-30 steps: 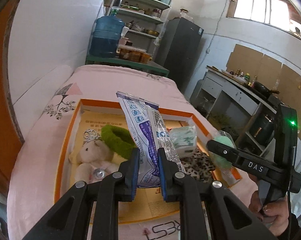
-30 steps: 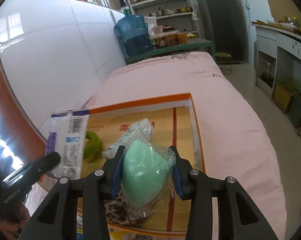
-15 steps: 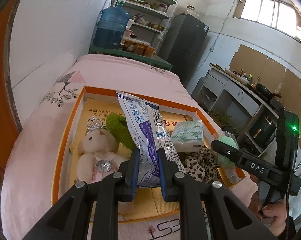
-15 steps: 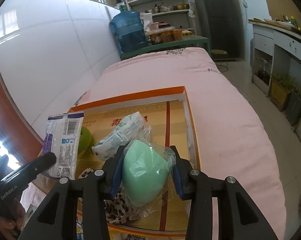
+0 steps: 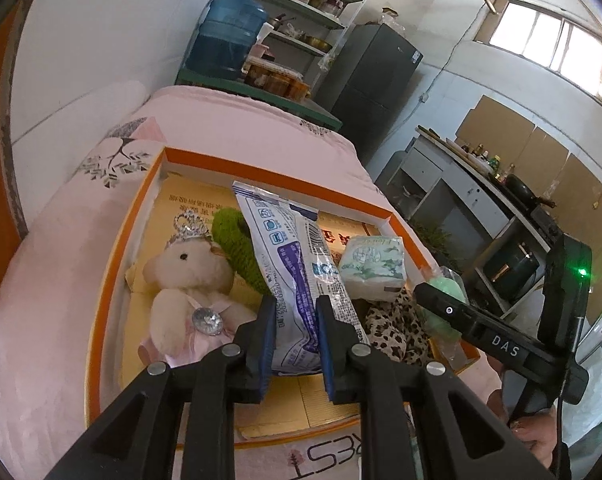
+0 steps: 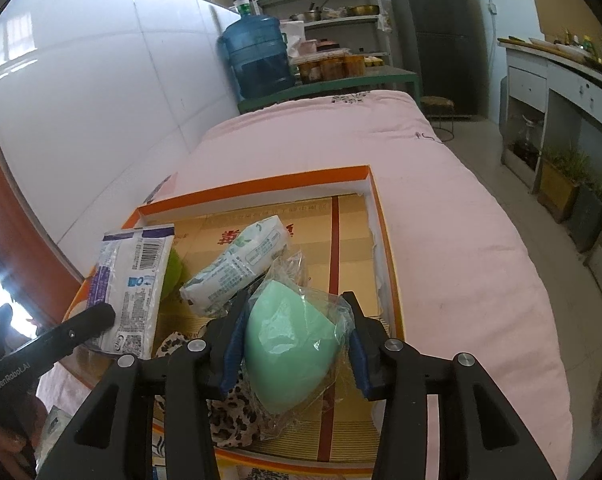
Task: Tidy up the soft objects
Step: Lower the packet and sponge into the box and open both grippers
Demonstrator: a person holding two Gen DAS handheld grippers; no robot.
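Tongs opening around wipes packet; right tongs opening around green sponge.

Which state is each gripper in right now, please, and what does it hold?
Left gripper: jaws opening, the blue-and-white plastic packet between its pads.
Right gripper: jaws opening, the mint-green sponge in clear plastic wrap between its pads.
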